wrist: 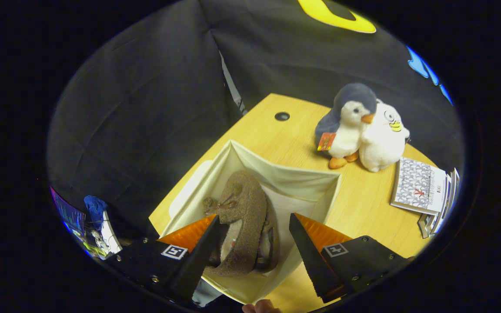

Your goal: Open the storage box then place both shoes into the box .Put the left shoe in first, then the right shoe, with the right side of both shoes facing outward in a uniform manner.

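While the jaws point(255, 248) stand parted at the bottom of the frame, gripping nothing, the gap between them looks straight down into the open box point(276, 176), which suggests they hang above it either just after a drop or ready to adjust what lies inside. One brown fuzzy shoe point(244, 213) sits in the box on its side, its length running from the lower centre up toward the middle of the frame, its sole edge close to the left jaw and the right jaw well clear of it; I cannot tell whether the left jaw touches it. Something dark shows under and behind it near the right wall, possibly a second shoe, but that is too hidden to say. Laid on edge like this, the shoe takes little width and presents one side outward, which fits the task's call for a uniform facing. Around the box, the wooden worktop point(285, 148) carries a flat pale lid point(187, 189) just left of the box. Farther off, at upper right, a plush penguin point(346, 124) leans against a white plush toy point(383, 139), and a stack of booklets point(422, 189) lies at the right edge, all well apart from the box.
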Available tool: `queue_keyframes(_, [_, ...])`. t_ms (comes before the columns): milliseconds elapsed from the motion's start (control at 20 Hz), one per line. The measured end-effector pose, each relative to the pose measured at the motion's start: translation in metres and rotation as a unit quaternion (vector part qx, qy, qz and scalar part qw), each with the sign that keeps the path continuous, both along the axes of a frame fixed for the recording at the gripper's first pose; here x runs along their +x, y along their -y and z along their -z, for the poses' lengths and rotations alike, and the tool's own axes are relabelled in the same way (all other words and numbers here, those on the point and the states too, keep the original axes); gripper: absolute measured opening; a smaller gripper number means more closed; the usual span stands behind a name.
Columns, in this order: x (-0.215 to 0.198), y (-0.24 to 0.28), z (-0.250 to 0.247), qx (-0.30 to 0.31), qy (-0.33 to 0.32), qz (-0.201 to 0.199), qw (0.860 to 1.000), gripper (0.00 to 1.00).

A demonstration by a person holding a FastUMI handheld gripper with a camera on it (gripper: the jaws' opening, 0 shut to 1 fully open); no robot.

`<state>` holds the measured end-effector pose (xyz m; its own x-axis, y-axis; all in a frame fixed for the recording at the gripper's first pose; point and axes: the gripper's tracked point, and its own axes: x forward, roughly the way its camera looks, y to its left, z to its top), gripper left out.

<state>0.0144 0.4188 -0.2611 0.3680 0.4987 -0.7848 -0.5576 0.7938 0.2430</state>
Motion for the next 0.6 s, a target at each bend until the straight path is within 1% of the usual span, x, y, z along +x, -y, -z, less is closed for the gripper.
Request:
queue_keyframes(100, [0.011, 0.012, -0.031, 0.027, 0.040, 0.023, 0.999, 0.98])
queue_keyframes(250, [0.023, 0.040, -0.067, 0.049, 0.075, 0.057, 0.994, 0.98])
queue_keyframes(450, [0.038, 0.089, -0.108, 0.065, 0.127, 0.107, 0.984, 0.98])
queue_keyframes(600, [0.052, 0.130, -0.135, 0.075, 0.168, 0.148, 0.972, 0.98])
